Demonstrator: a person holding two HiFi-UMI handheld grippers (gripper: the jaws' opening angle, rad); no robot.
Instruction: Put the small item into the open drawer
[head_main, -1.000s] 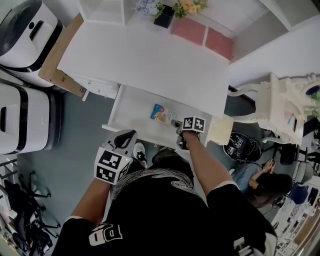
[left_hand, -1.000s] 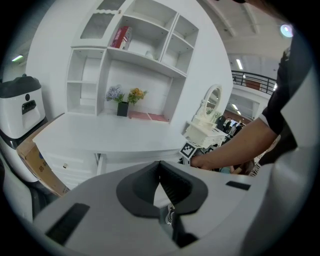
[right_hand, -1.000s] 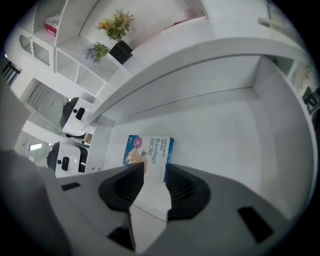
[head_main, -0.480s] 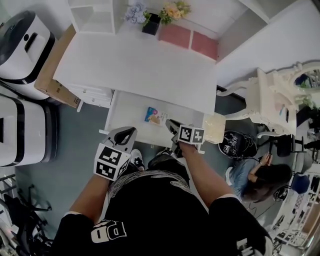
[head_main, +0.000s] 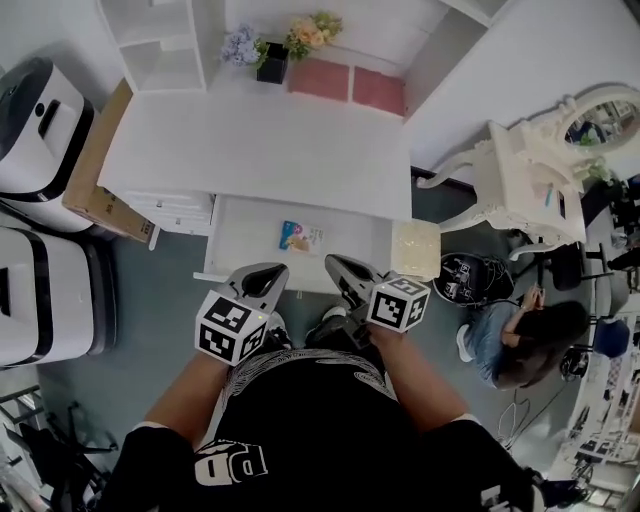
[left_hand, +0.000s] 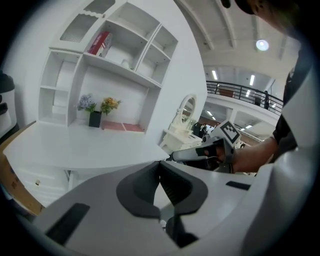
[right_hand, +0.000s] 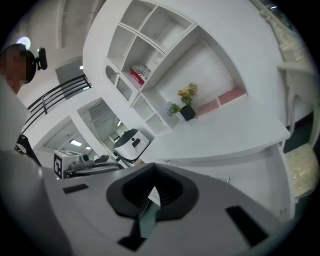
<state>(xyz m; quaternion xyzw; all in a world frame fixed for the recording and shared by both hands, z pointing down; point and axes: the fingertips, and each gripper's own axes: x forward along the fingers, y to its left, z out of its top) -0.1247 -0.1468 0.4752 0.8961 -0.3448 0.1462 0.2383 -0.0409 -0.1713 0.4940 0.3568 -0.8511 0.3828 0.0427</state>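
Right gripper is now up and back from the open drawer; a second ago its tips were down at the small item. Its jaws have just been closing and now stand together with nothing between them; its own view shows only bare pads meeting. The small item lies flat on the drawer floor, ahead of and below both sets of jaws, well apart from them and touched by neither. Left gripper hangs just beside the right, jaws together as well, empty. The drawer stands pulled out from under the desk. Reading: the release is done and the item delivered, so the placing step looks finished. All that might remain is pushing the drawer shut, though the task does not ask for that.
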